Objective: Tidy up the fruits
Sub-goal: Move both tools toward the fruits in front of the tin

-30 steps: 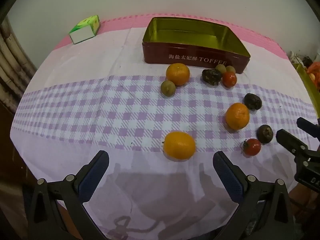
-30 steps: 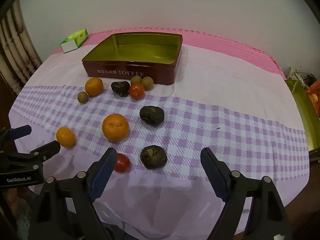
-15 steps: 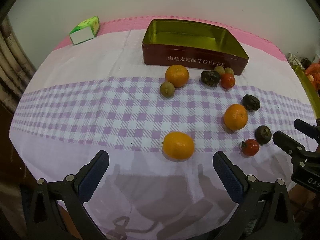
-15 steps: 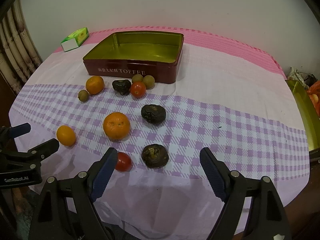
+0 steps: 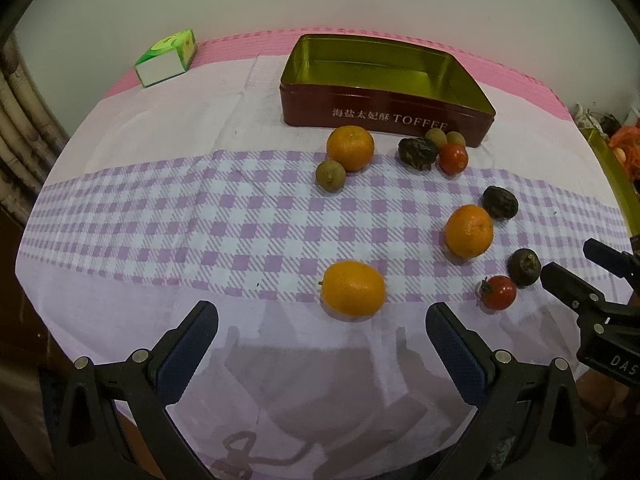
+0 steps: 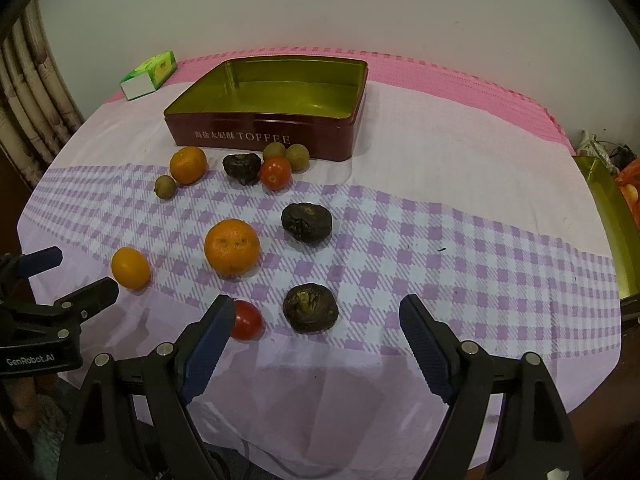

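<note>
Near the worktop [image 5: 120,128] edge, both tongs, left [image 5: 322,330] and right [image 6: 316,322], hang spread and empty; fruits lie before the tin [image 6: 336,136].

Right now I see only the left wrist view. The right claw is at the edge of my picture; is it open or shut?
Observer: Open. In the right wrist view the right claw has its blue-padded fingers wide apart and holds nothing.
Operator: What lies ahead of it?
Observer: The nearest dark wrinkled round fruit sits on the purple checked cloth, in line between the two fingertips and apart from both.
Operator: And the small red tomato near it?
Observer: The small red tomato lies right beside the claw's left finger, which covers part of it in that view.
</note>
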Available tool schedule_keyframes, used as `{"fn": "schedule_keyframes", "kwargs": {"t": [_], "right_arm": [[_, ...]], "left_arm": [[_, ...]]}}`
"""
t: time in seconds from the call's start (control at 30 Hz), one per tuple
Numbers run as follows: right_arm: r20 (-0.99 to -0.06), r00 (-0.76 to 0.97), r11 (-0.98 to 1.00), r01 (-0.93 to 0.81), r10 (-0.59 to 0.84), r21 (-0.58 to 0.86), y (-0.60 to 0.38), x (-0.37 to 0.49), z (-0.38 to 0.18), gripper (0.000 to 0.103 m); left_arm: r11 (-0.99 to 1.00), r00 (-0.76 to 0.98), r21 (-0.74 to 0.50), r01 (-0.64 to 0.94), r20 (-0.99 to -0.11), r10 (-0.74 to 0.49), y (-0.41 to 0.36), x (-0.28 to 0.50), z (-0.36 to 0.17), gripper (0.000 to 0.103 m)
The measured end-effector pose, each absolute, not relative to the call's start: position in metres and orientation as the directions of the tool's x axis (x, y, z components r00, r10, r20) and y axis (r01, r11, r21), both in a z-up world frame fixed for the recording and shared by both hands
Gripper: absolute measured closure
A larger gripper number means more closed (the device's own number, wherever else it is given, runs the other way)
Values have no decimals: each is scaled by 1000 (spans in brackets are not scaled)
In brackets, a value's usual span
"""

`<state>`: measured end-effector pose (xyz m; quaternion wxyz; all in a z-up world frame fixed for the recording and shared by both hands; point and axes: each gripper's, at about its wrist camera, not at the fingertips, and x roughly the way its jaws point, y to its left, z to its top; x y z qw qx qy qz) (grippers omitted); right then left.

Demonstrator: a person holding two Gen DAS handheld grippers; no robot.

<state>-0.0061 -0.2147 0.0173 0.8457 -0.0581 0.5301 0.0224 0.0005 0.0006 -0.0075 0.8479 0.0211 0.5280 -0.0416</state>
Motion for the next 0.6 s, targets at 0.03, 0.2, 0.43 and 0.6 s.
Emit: {"fn": "schedule_keyframes", "kwargs": {"t": [0.03, 0.2, 0.43, 0.6], "right_arm": [[-899, 437, 992, -101, -22, -74, -215, -6, 17, 23], [-901, 434, 992, -106, -22, -75, -214, -5, 16, 25], [-901, 433, 991, -108, -23, -77, -213, -5, 16, 27], [-901, 432, 991, -104, -31, -84, -213, -5, 16, 27]], "left_arm": [[996, 441, -10, 90, -896, -48, 2, 0, -7, 0], [996, 437, -3, 88, -898, -42, 2, -1, -9, 0], [996, 434, 3, 92, -900, -37, 3, 0, -11, 0], [995, 433, 9, 96, -901, -34, 4, 0, -11, 0]]}}
